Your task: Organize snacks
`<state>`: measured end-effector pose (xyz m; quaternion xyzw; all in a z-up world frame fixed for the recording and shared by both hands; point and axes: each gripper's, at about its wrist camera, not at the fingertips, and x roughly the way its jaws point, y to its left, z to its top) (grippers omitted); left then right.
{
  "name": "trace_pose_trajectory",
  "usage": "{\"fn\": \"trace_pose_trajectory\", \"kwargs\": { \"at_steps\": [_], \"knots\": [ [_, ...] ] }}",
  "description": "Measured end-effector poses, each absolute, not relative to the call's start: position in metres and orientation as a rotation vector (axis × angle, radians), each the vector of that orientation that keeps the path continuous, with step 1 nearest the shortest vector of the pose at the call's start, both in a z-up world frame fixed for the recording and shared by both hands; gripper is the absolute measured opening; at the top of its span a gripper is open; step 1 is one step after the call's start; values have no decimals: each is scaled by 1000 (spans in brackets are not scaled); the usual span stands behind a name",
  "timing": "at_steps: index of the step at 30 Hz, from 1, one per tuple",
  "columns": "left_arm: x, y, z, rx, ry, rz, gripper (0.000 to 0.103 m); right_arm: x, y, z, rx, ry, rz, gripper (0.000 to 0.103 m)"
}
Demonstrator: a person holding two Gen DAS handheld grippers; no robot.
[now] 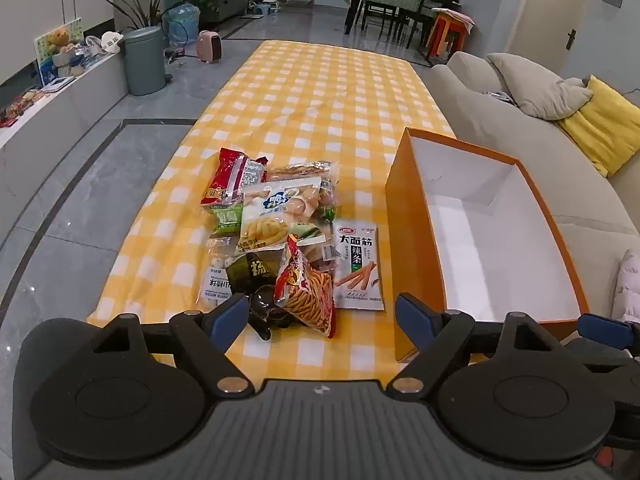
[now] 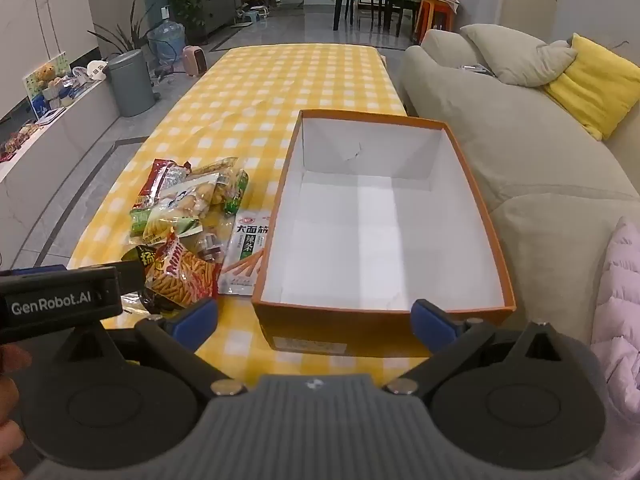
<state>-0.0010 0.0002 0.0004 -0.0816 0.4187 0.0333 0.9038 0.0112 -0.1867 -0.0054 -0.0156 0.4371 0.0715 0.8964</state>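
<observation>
A yellow checked table (image 1: 320,92) holds a snack pile (image 1: 280,240) beside an orange box (image 2: 384,320). A sofa (image 2: 520,152) sits near the box. Both grippers (image 1: 320,316) (image 2: 314,320) are spread wide, holding nothing.

Both wrist views low at the table's (image 1: 320,92) near end, facing lengthwise, sharing snacks (image 1: 280,240) and box (image 2: 472,184).

Yellow-and-white checked tablecloth (image 1: 320,92); box (image 2: 480,200) orange outside, white inside; red noodle-snack bag (image 1: 308,296); white spicy-strip packet (image 1: 358,264) with black lettering. Beige sofa (image 2: 520,152); yellow cushion (image 2: 592,80); blue gripper pads (image 1: 230,312)
</observation>
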Motion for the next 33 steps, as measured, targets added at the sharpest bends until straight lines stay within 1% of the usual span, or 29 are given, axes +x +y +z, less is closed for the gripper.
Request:
{"fn": "trace_pose_trajectory", "kwargs": {
  "at_steps": [8, 10, 16, 33],
  "knots": [
    [-10, 8, 1, -169, 869, 39, 97, 13, -190, -16, 1, 955, 140, 100],
    [0, -6, -5, -135, 892, 62, 97, 12, -192, -16, 3, 959, 139, 100],
    [0, -8, -6, -122, 909, 60, 97, 14, -191, -22, 13, 985, 129, 100],
    [-1, -12, -12, -99, 931, 71, 97, 14, -188, -25, -24, 993, 134, 100]
  ]
}}
